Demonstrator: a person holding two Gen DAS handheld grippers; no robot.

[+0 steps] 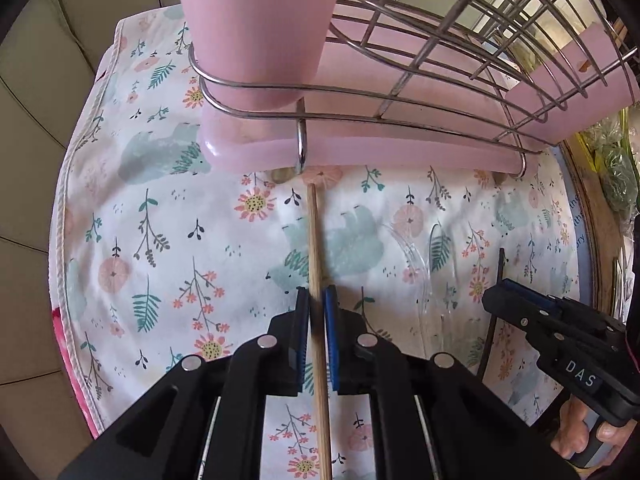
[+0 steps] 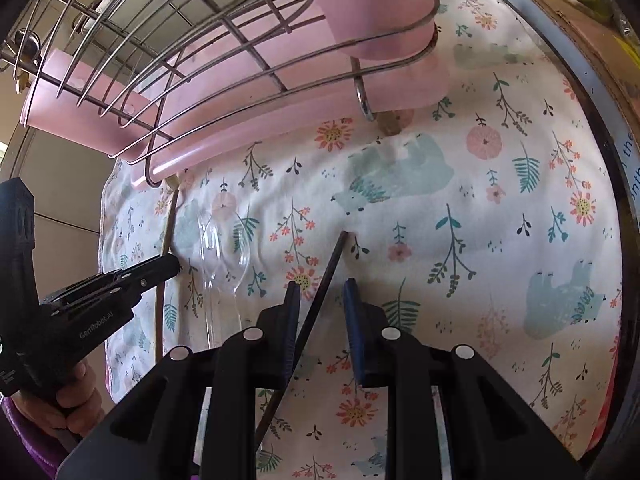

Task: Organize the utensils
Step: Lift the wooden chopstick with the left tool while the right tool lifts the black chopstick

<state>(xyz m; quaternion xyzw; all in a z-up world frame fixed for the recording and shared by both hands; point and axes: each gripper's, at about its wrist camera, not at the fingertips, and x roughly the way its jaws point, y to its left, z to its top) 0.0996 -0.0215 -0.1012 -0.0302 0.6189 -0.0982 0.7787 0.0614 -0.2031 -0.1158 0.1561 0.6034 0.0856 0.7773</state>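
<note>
Wooden chopstick (image 1: pixel 316 248) between, seemingly gripped, left fingers (image 1: pixel 302 320)

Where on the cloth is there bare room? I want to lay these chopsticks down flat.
Free: the wide stretch of floral cloth right of the black chopstick, out to the table rim; also left of the wooden chopstick. Crowded: between the chopsticks, where the clear plastic spoons lie, and along the pink dish rack.

Wooden chopstick (image 1: pixel 316 240), black chopstick (image 2: pixel 324 276), clear spoons (image 2: pixel 222 256) (two) flat on cloth.
</note>
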